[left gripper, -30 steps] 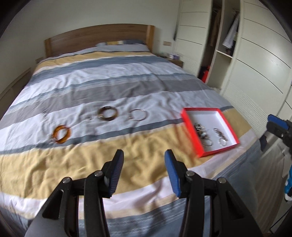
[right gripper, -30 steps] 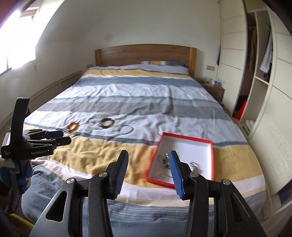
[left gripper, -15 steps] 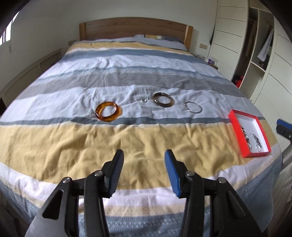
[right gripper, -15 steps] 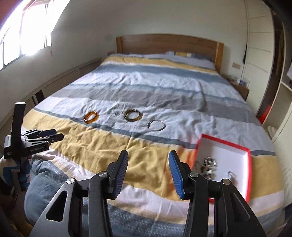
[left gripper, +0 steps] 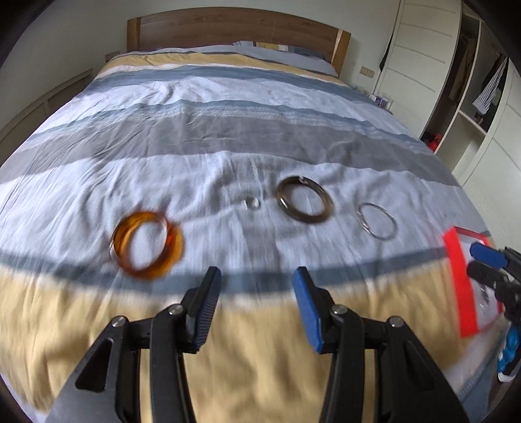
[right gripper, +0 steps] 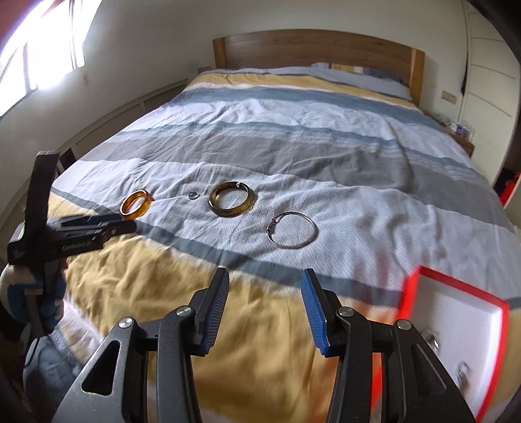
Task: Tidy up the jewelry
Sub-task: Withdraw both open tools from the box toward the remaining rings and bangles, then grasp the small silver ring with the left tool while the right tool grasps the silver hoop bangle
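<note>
Left wrist view showed the left gripper (left gripper: 255,281) with its jaws parted and nothing between the pads, angled down over the yellow band of the striped duvet (left gripper: 228,130). Just beyond its tips, to the left, the amber bangle (left gripper: 146,245) lay flat on the white stripe, blurred, its oval running slightly up toward the right. Farther along the same stripe sat a small ring (left gripper: 252,203), too small to make out in detail, then the dark brown bangle (left gripper: 304,199), lying flat with its metal fitting on the far edge, toward the headboard (left gripper: 234,31). To the right of it, apart, the thin silver bangle (left gripper: 377,221) lay flat with its clasp on the left side. The four pieces formed a rough row across the bed, none touching. At the right edge the red-rimmed white box (left gripper: 459,279) rested on the duvet, and the right gripper (left gripper: 485,262) hung over it. In the right wrist view that gripper's jaws likewise stood apart and empty above the yellow band, with the box at lower right holding a few small metal pieces (right gripper: 462,367), blurred beyond telling. A wardrobe (left gripper: 462,84) stood beyond the bed on the right.
</note>
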Tool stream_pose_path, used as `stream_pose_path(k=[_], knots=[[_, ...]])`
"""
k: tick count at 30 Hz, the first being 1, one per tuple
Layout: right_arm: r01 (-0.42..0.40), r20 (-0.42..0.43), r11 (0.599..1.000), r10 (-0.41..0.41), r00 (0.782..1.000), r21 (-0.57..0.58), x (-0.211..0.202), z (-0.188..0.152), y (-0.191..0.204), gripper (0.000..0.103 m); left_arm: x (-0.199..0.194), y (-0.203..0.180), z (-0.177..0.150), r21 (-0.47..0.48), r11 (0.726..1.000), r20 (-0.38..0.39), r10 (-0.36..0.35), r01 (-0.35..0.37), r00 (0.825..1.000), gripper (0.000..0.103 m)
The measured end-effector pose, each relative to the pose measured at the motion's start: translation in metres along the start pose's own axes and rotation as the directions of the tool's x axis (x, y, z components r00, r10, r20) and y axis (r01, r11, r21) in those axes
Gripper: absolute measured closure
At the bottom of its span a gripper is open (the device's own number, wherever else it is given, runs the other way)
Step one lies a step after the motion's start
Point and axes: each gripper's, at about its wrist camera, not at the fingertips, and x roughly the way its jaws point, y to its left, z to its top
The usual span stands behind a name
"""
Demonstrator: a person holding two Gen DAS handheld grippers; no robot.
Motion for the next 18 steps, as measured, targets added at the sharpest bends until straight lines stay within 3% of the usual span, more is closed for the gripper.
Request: stream_pose_path(k=[7,13,18], knots=[[-0.046,-0.041,0.999,0.045,0.998,-0.006,0.058,0.011,-0.009,0.058,0.066,0.003,0.036,0.033,0.999,-0.049,0.011,-0.010,0.999,0.060],[-0.068,-0.057,0.998,0.067,0.996,-0.015,0.091,0.020,-0.012,0.058,0.095,-0.002,0.044,0.091,0.996,-0.070,0.030,-0.024,0.997,0.060],[-0.070,-0.075,0.997,0.068,0.995,-0.031,0.112,0.029,-0.013,0.058,0.109,-0.006,0.052,0.113,0.993,-0.075,0.044,-0.036,0.996,0.070]])
